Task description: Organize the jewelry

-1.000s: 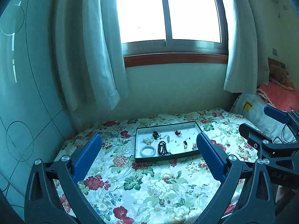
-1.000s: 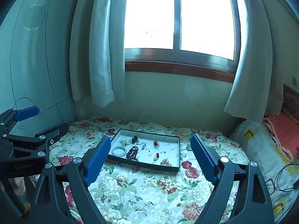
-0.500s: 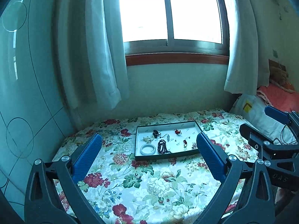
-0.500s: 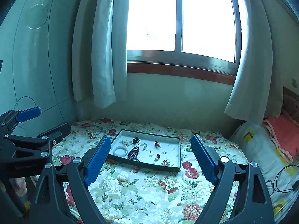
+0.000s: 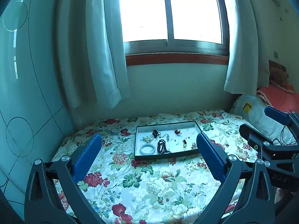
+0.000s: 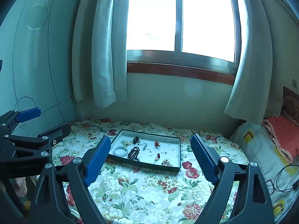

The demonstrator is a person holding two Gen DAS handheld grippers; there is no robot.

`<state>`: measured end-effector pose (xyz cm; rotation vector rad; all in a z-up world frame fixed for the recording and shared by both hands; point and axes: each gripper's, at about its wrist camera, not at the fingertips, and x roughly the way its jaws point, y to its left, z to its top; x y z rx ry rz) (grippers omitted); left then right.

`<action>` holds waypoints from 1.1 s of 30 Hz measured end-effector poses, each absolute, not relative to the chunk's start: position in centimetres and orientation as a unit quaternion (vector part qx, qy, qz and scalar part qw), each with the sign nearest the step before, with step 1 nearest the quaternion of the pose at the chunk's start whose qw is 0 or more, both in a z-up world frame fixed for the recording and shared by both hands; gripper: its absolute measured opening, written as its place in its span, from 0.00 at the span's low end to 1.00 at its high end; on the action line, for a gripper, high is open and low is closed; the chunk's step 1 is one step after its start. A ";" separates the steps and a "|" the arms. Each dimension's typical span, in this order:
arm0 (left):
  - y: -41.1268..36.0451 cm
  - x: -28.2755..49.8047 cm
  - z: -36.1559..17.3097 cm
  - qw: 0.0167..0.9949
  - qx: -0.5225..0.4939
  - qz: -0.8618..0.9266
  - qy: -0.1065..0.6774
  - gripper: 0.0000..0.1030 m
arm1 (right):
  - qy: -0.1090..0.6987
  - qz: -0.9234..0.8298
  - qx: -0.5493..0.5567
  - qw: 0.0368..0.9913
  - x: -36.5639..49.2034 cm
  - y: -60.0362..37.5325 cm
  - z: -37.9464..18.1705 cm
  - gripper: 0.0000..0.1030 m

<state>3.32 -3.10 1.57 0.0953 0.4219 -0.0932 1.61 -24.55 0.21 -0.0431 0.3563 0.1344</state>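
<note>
Dark-rimmed tray (image 5: pixel 164 157) of jewelry, perhaps beads (image 5: pixel 162 146)

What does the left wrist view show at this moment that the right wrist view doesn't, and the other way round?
Only the left wrist view shows the right gripper, open, at its right edge. Only the right wrist view shows the left gripper, open, at its left edge. Both share the tray on the floral cloth, holding a white bangle and dark bead strand, plus window and curtains.
</note>
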 end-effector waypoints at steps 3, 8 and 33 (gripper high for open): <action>-3.1 3.3 1.6 0.976 0.046 -0.046 0.210 0.98 | 0.177 0.067 -0.021 0.982 1.6 -24.6 0.2 0.83; -3.2 3.2 1.6 0.976 0.040 -0.044 0.211 0.98 | 0.177 0.068 -0.021 0.982 1.6 -24.5 0.3 0.84; -2.8 3.4 1.1 0.976 0.033 -0.040 0.210 0.98 | 0.186 0.070 -0.024 0.980 1.6 -24.1 -0.3 0.84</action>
